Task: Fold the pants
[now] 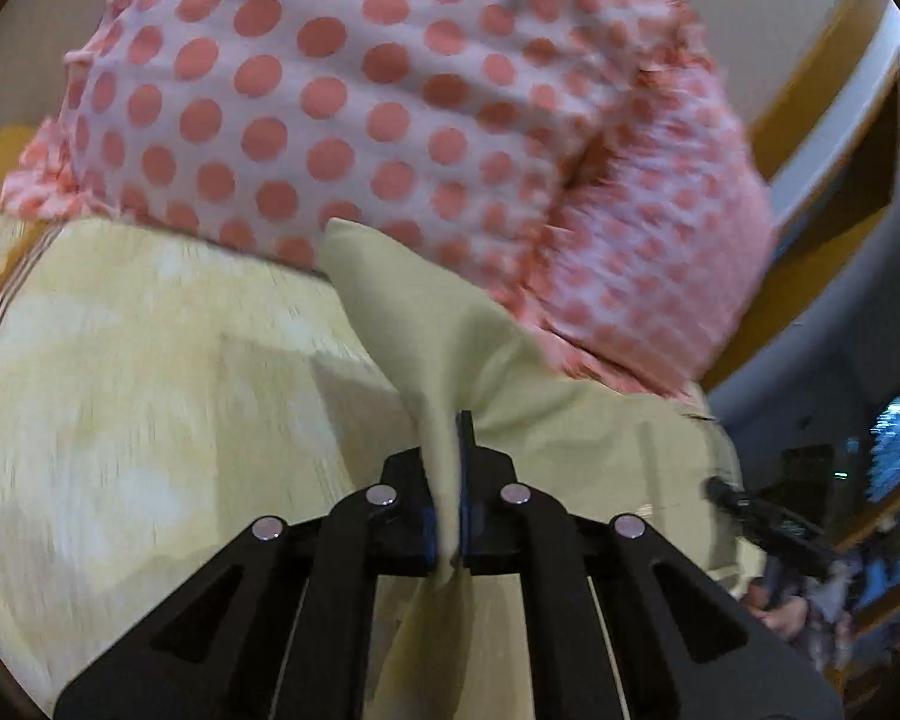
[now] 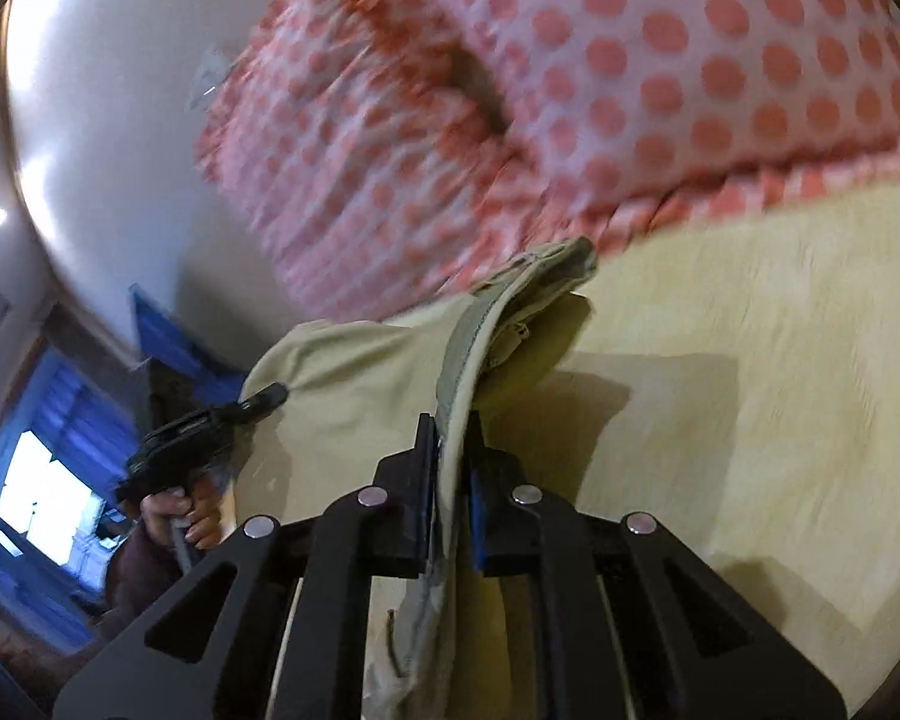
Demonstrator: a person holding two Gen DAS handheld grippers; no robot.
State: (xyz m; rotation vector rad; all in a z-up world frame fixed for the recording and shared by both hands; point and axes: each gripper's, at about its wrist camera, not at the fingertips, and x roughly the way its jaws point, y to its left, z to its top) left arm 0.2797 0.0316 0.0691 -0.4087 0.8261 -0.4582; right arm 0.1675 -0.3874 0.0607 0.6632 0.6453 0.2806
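A yellow bed (image 1: pixel 120 372) fills both frames. On it, at centre, my khaki pants (image 1: pixel 450 324) rise in two pinched folds: my left gripper (image 1: pixel 447 480) is clamped on plain cloth, my right gripper (image 2: pixel 453 468) on the waistband (image 2: pixel 468 348). A polka-dot pillow (image 1: pixel 330 90) crowds the top of each view.

Right gripper (image 2: pixel 450 438) jaws clamped on khaki pants (image 2: pixel 354 384) waistband, polka-dot pillow (image 2: pixel 570 90) behind

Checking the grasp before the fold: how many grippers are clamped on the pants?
2: the left gripper pinches a plain fabric fold; the right gripper grips a seamed edge of the pants.
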